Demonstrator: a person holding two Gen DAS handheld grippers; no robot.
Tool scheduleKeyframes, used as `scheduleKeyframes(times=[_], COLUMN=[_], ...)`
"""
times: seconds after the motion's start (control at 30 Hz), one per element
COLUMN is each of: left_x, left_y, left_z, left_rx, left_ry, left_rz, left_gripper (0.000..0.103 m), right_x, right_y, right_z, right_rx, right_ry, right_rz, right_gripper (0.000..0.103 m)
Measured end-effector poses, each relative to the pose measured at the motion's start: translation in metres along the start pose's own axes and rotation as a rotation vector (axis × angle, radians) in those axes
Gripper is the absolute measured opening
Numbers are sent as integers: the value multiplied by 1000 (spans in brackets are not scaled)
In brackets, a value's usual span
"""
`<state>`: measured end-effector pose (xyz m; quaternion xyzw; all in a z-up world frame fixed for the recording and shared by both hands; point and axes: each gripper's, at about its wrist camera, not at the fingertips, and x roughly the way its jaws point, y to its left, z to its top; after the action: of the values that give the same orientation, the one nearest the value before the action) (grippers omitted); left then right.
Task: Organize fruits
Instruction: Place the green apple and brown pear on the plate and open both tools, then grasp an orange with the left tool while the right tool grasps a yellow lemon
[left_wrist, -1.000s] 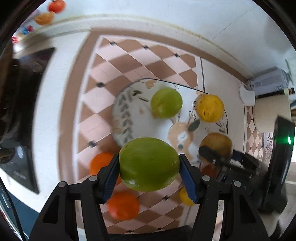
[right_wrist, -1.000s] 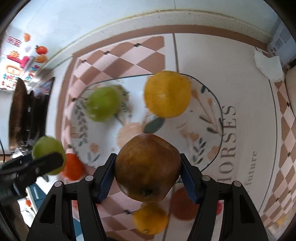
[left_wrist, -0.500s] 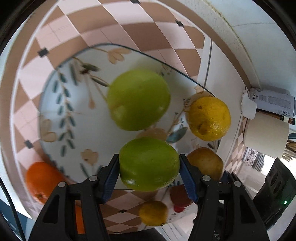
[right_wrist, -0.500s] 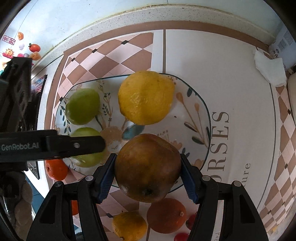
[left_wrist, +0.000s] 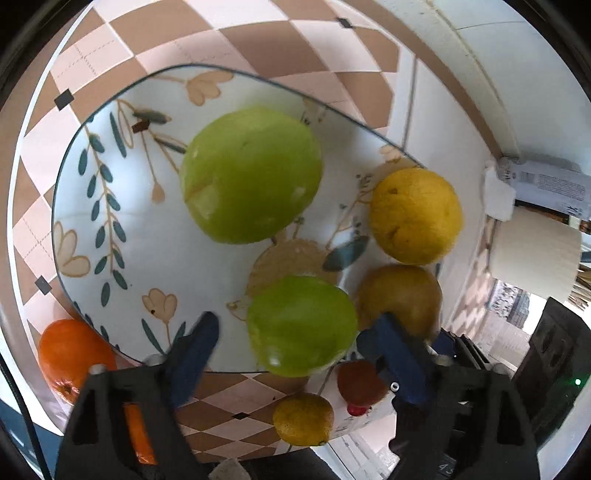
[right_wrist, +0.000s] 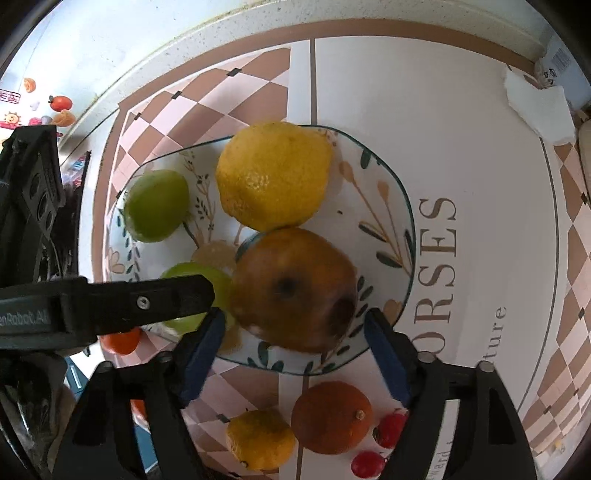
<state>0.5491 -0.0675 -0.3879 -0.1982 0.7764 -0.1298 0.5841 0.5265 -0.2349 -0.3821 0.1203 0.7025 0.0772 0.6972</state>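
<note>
1. I see the plate (right_wrist: 400, 206), glossy white ceramic of rounded-square shape with a dark rim and painted leaves and flowers, lying on the table (right_wrist: 424, 122) with its checked brown-and-pink covering.
2. The plate holds four fruits: a smooth green fruit (left_wrist: 251, 173) at the far left, a second green fruit (left_wrist: 301, 325) nearer, a dimpled yellow citrus (right_wrist: 273, 175), and a brown fruit (right_wrist: 295, 288) with dark blotches.
3. My left gripper (left_wrist: 291, 332) is spread; its blue pads stand clear on either side of the second green fruit.
4. My right gripper (right_wrist: 293, 332) is likewise spread about the brown fruit, pads apart from its skin.
5. Off the plate, on the near table: an orange (right_wrist: 330, 417), a small yellow citrus (right_wrist: 260, 437), two small red fruits (right_wrist: 389, 424), another orange (left_wrist: 74, 354).
</note>
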Motion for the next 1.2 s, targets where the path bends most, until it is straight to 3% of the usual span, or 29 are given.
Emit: scheduleKeyframes(times=[0.17, 0.43, 0.57, 0.83, 1.2], left_x=[-16, -63, -82, -118, -162], left_y=[-8, -13, -8, -10, -17], left_z=[-8, -57, -84, -138, -204], left_rx=[60, 220, 249, 293, 352], left_ry=[-35, -255, -347, -475, -585], left_rz=[36, 300, 360, 384, 379], left_gripper=[90, 90, 90, 90, 90], right_x=[-16, -55, -79, -122, -180], right_y=[-2, 6, 16, 42, 68], right_z=[-8, -43, -64, -101, -152], right_rx=[2, 18, 25, 18, -1], right_ry=[-16, -84, -134, -237, -341], right_rz=[-49, -138, -145, -162, -151], right_gripper=[86, 93, 93, 93, 93])
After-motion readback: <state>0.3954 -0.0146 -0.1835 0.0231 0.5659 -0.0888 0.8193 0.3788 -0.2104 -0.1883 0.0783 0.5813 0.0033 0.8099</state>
